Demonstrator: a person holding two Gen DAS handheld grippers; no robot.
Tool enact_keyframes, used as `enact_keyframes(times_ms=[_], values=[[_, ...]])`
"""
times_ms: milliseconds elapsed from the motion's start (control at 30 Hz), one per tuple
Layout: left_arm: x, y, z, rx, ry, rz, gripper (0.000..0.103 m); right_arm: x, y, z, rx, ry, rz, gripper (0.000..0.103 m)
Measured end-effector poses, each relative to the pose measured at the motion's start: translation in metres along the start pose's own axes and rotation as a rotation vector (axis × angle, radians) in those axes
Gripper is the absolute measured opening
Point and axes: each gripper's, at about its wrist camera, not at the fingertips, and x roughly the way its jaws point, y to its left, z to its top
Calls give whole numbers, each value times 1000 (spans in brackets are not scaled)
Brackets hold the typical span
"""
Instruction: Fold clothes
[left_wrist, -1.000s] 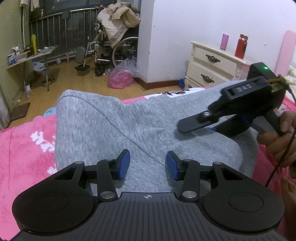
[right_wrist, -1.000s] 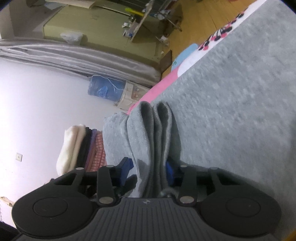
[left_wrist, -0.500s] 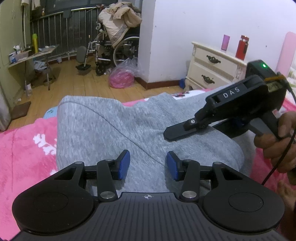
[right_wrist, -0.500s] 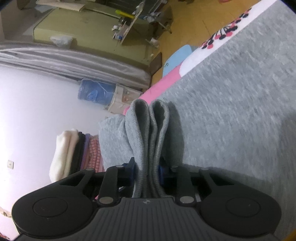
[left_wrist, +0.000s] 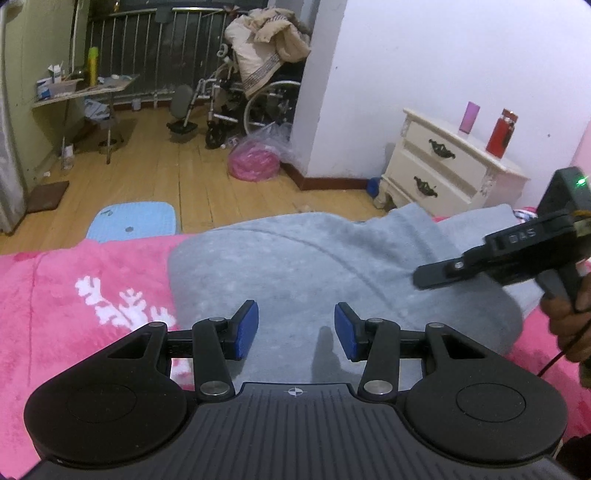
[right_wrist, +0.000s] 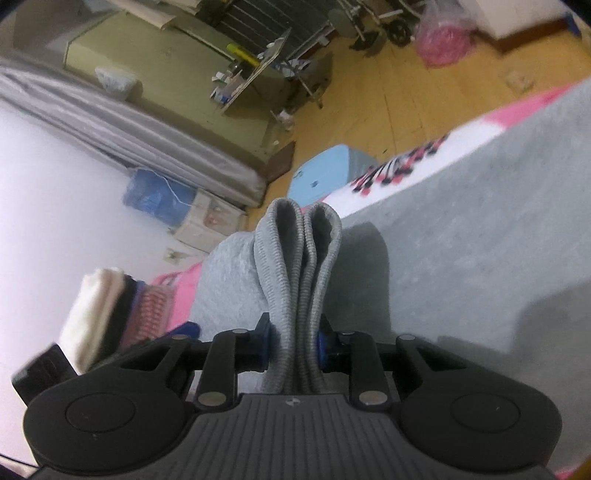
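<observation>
Right gripper (right_wrist: 293, 347) pinched on the ribbed hem (right_wrist: 299, 258) of the grey sweater (left_wrist: 295, 273) — garment spreads left across the pink bedspread (left_wrist: 74, 295). Left gripper (left_wrist: 294, 328) half open, empty, over its near edge.

Indoor light is soft and cool, brightest on the white wall (left_wrist: 406, 74), which looks slightly washed out. The far balcony railing (left_wrist: 147, 48) area is dim. In the left wrist view the picture is sharp near and far; a short soft shadow falls on the grey garment (left_wrist: 295, 266) just ahead of the near hand-held gripper (left_wrist: 295, 330), and a broader one lies under the right hand-held gripper (left_wrist: 443, 273). A green indicator light (left_wrist: 582, 181) glows at the right edge. The right wrist view is smeared by motion blur, most of all on the folded stack (right_wrist: 110, 314) at left and the printed bedcover (right_wrist: 399, 166). Both views bow strongly at the edges, with dark corners.
</observation>
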Motion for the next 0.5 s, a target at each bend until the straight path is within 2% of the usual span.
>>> enact_keyframes(times_ms=[167,300,500], values=[[11,4,2,-28,55,27,45,-19,0,9,-86,-1,-82,24],[20,6,3,-50,107,-7,45,-37,-4,17,-133,-12,-157,24],[32,-17,6,18,153,-74,45,-69,-14,25,-195,-34,-296,24]])
